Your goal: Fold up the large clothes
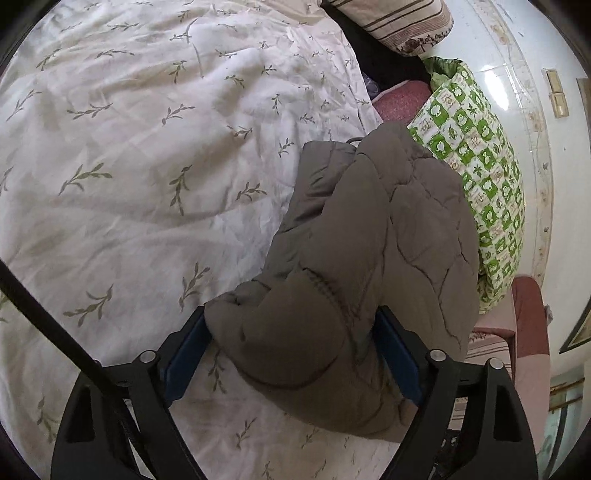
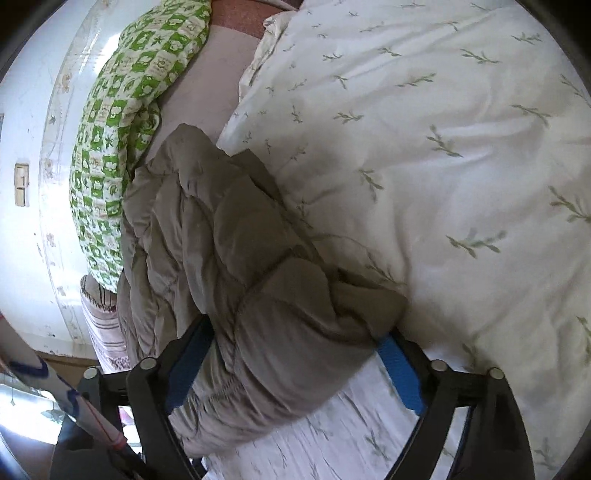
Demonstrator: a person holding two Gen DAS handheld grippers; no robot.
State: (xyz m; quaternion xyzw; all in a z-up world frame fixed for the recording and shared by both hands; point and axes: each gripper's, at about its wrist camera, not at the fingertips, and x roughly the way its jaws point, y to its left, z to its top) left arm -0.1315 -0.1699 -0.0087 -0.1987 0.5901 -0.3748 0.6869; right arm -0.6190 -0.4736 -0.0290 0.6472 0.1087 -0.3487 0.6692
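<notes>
A grey-brown quilted puffer jacket (image 1: pixel 369 240) lies bunched up on a white bed cover with a green leaf print (image 1: pixel 129 147). In the left wrist view my left gripper (image 1: pixel 291 332) has its blue-padded fingers (image 1: pixel 184 354) set wide around one end of the jacket, which fills the gap between them. In the right wrist view the jacket (image 2: pixel 229 240) fills the gap of my right gripper (image 2: pixel 295 343), whose blue pads (image 2: pixel 400 369) press on its other end. Both grippers hold the jacket.
A green-and-white checked bundle (image 1: pixel 476 158) lies beside the jacket next to a glossy white wall (image 1: pixel 517 55); it also shows in the right wrist view (image 2: pixel 122 118). A striped pillow (image 1: pixel 402 22) lies at the top. A pink seat (image 1: pixel 517 325) stands by the bed edge.
</notes>
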